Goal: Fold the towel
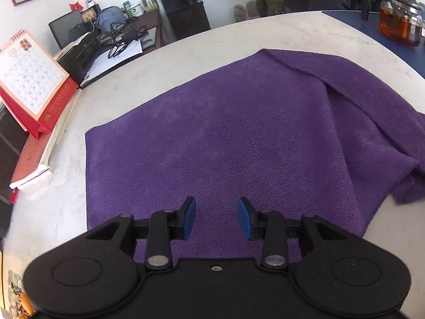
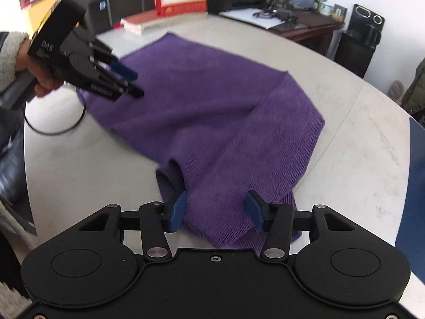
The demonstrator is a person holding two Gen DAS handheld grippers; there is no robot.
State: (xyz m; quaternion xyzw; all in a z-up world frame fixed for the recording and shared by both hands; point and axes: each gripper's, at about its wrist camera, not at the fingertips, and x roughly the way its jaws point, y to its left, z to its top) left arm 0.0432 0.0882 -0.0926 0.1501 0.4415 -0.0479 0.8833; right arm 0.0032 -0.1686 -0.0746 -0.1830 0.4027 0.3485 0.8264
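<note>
A purple towel [image 1: 239, 138] lies on the pale round table [image 1: 186, 53]. Its right side is folded over loosely into a rumpled flap [image 1: 372, 111]. My left gripper [image 1: 216, 218] is open and empty, just above the towel's near edge. In the right wrist view the towel [image 2: 212, 106] runs away from me, with the folded flap [image 2: 265, 146] nearest. My right gripper [image 2: 215, 210] is open, its blue pads on either side of the flap's near end, holding nothing. The left gripper [image 2: 130, 79] also shows there, hand-held, over the towel's far left corner.
A red desk calendar [image 1: 29, 79] and a book [image 1: 39, 154] sit at the table's left edge. A glass teapot [image 1: 398, 24] stands on a blue mat at the far right. A cable [image 2: 53, 127] trails from the left gripper across the table. People stand behind.
</note>
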